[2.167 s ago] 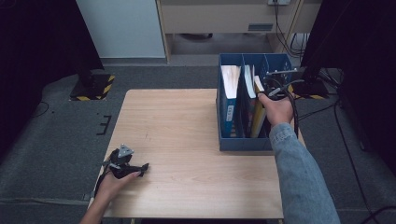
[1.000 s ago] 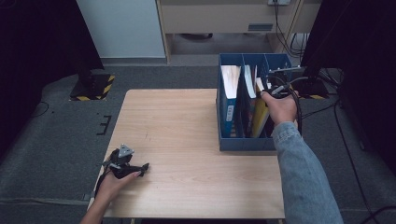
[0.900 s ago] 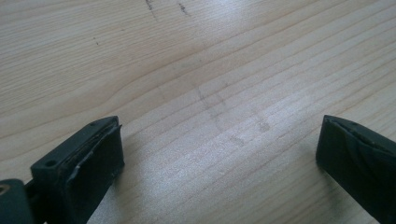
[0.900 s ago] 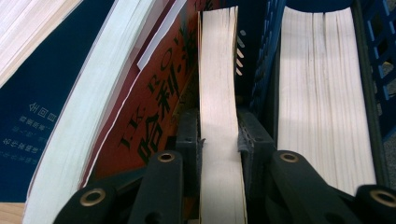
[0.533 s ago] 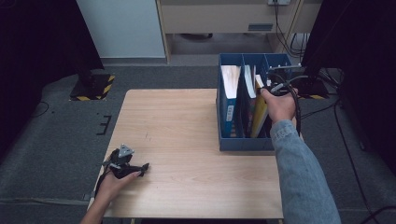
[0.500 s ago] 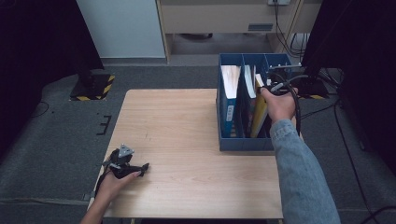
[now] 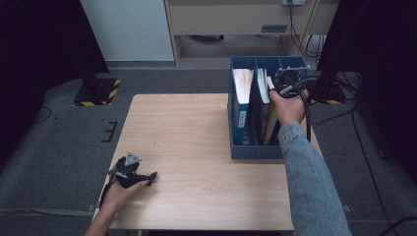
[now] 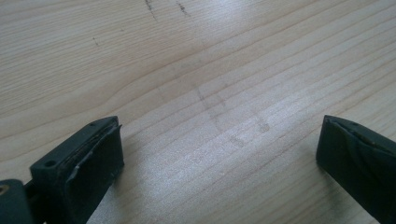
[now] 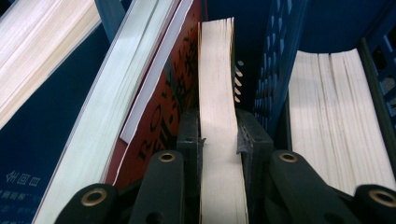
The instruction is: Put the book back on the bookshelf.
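Right gripper (image 9: 218, 140) clamps the thin book (image 9: 217, 93) in the blue organizer's (image 7: 255, 152) middle slot at table's far right, left gripper (image 8: 219, 158) rests released near-left; pulling could drag out the touching red book (image 9: 163, 107).

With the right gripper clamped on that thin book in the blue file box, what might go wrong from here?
The right gripper pinches the thin book only at its page edge, so it could slip or bend. The red book leans against it and may drag along. The blue file box could lift or slide too.
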`<state>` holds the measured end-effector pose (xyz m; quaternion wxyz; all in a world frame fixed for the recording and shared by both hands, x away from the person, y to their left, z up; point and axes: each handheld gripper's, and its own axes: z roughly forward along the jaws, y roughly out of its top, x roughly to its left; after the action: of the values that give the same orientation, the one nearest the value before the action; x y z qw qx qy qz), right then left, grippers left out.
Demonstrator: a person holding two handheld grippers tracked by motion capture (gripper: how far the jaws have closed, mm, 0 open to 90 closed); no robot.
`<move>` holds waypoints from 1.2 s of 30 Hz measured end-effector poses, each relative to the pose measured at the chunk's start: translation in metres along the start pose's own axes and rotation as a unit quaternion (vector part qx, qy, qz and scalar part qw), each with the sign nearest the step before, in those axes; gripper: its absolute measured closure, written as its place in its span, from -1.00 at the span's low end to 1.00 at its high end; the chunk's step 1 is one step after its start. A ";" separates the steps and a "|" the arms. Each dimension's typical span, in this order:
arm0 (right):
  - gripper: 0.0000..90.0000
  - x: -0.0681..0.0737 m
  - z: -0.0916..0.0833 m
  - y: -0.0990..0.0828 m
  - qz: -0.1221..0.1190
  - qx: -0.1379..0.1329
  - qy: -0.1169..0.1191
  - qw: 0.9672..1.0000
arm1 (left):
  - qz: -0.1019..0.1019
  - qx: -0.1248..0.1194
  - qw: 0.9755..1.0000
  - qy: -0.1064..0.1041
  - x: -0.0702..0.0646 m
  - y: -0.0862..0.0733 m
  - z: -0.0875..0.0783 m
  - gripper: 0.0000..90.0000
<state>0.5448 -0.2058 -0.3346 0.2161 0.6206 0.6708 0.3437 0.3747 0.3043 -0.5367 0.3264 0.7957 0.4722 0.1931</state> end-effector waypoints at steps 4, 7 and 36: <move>0.65 0.001 0.002 0.001 0.001 -0.013 -0.001 1.000 | 0.000 0.000 1.000 0.000 0.000 0.000 0.000 -1.00; 0.64 0.002 0.004 0.001 -0.001 -0.022 -0.004 1.000 | 0.000 0.000 1.000 0.000 0.000 0.000 0.000 -1.00; 0.28 -0.002 -0.014 -0.007 -0.017 -0.015 0.018 1.000 | 0.000 0.000 1.000 0.001 0.000 0.000 0.000 -1.00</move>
<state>0.5301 -0.2101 -0.3303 0.2193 0.5993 0.6798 0.3614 0.3747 0.3038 -0.5368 0.3261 0.7952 0.4729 0.1940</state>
